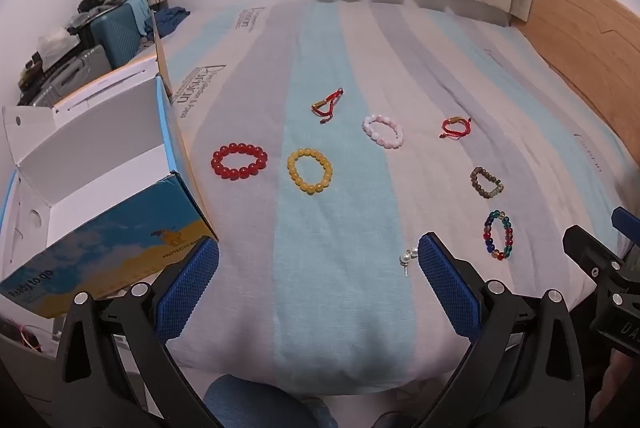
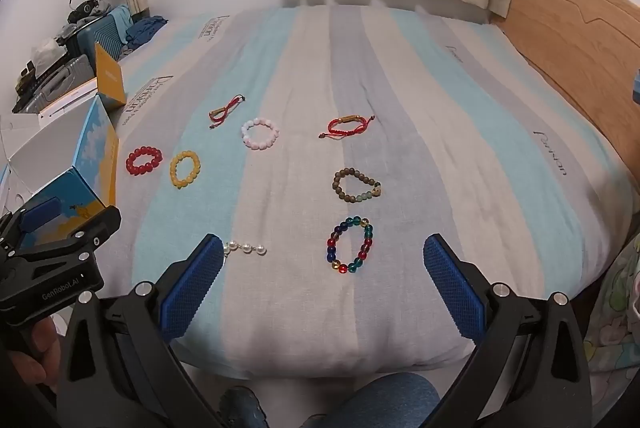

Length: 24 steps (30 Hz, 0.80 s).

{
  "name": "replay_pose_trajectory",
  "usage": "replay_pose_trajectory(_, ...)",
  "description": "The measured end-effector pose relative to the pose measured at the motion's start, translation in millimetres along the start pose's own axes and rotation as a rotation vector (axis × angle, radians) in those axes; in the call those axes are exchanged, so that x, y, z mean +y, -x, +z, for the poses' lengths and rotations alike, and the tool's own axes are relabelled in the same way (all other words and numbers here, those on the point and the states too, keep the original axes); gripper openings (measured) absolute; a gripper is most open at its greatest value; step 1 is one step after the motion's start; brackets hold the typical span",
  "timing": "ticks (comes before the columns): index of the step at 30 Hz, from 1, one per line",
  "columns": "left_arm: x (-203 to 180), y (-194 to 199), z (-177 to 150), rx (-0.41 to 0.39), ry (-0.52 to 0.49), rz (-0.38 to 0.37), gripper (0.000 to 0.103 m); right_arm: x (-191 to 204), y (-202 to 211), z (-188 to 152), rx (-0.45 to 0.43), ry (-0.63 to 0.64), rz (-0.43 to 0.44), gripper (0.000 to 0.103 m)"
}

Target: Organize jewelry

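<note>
Pearl strand (image 2: 244, 248) lying crosswise, both grippers' jaws apart

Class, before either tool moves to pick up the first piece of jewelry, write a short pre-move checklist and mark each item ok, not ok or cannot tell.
1. Left tool open and holding nothing: ok.
2. Right tool open and holding nothing: ok.
3. Open box ready with its flaps up, at the left of the bed: ok.
4. Multicolored bracelet lies flat between the right tool's fingers, apart from other pieces: ok.
5. Pearl piece fully in view: not ok, partly hidden behind a finger.
6. Box bottom clear: cannot tell.
</note>
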State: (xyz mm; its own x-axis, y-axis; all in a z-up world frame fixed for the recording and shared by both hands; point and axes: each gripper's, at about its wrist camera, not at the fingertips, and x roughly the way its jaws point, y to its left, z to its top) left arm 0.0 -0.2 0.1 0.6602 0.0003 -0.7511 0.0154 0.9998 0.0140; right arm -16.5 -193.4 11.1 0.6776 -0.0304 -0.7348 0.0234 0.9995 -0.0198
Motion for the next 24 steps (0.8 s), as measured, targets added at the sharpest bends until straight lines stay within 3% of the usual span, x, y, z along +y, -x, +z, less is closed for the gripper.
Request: replay_pose_trajectory(24,-2.8,0.8,0.2,-0.004,-0.002,0.001,0.097,-1.5,1.2,-3.2,-0.002,-0.004,-0.003,0.096)
